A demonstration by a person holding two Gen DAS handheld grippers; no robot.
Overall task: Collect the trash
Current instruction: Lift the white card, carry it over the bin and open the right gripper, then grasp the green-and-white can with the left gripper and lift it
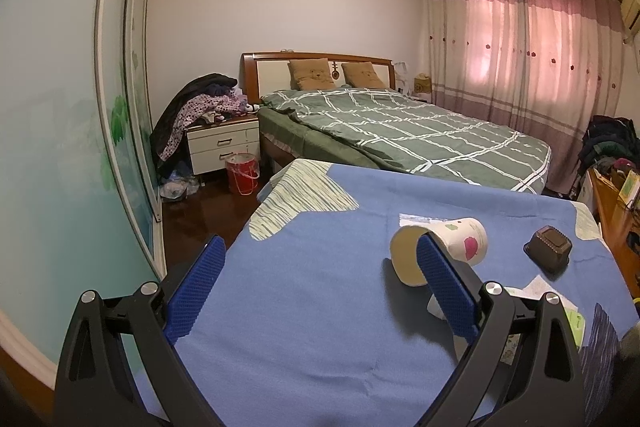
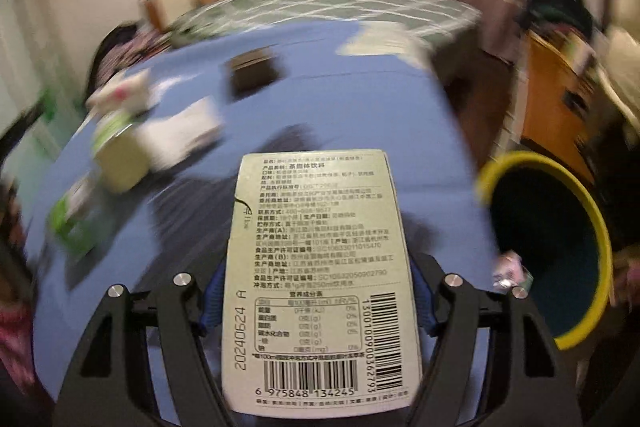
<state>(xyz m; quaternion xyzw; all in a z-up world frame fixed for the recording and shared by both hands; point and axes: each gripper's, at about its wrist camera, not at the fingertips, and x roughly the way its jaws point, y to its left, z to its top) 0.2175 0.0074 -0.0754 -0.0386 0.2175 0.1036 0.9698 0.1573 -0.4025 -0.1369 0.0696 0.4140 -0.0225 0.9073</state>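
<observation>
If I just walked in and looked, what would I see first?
First you'd notice the pale box with barcodes and small print, gripped in the right gripper and filling the middle of its view. Just right of it gapes a bin with a yellow rim and dark inside. In the other view, a paper cup lies tipped on the blue cloth, behind the open left gripper.

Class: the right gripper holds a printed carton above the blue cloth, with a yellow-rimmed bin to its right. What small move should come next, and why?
Probably carry the carton rightward until it is over the bin. The right gripper is closed on the carton, which is above the blue cloth, not the bin's open mouth. Releasing now would likely drop it back on the cloth.
</observation>
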